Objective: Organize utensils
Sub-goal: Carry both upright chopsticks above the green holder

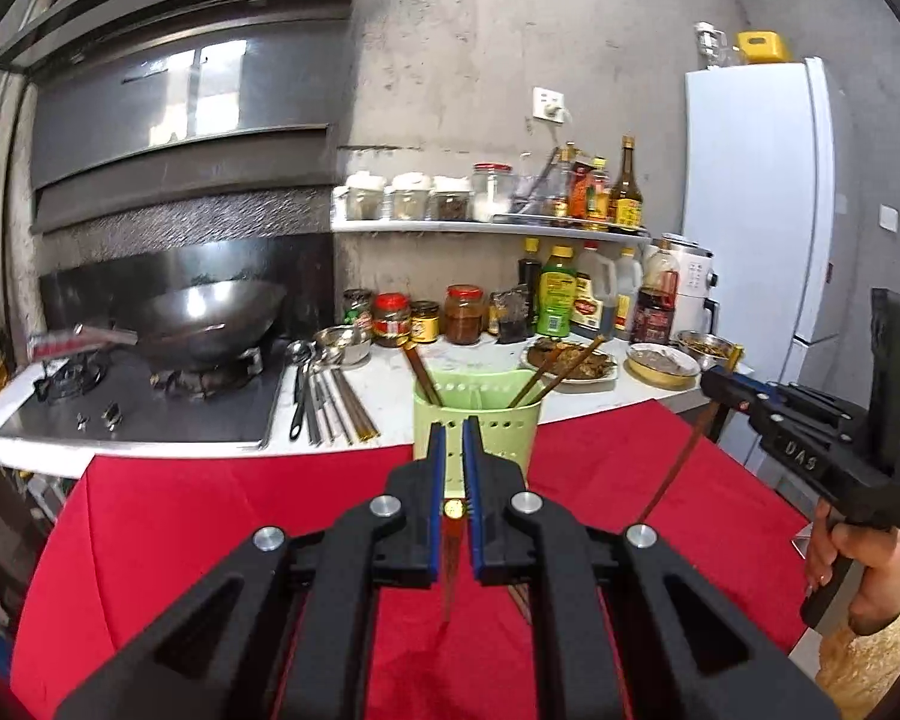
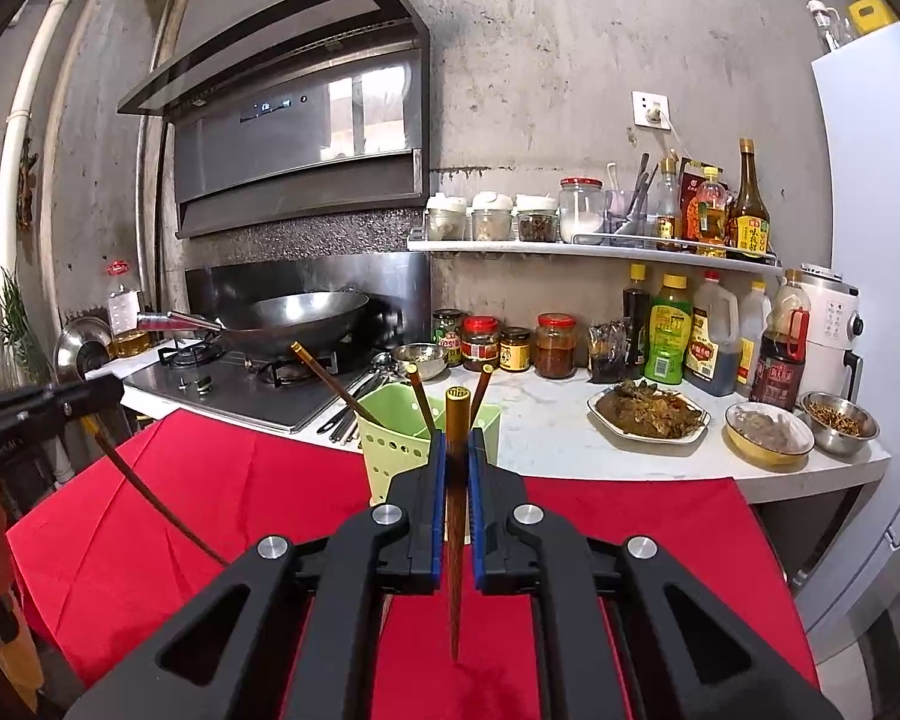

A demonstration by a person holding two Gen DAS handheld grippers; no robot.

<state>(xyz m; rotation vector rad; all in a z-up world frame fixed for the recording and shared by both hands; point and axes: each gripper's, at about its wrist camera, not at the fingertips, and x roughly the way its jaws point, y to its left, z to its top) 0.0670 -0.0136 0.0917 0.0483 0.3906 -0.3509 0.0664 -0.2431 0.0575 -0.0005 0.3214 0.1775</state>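
the left claw is closed on a chopstick above the red cloth. between the claws stands the green holder with chopsticks. the right claw grips another chopstick.

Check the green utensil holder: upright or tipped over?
Upright. The green utensil holder stands on the red cloth with its open top up, and chopsticks lean out of it.
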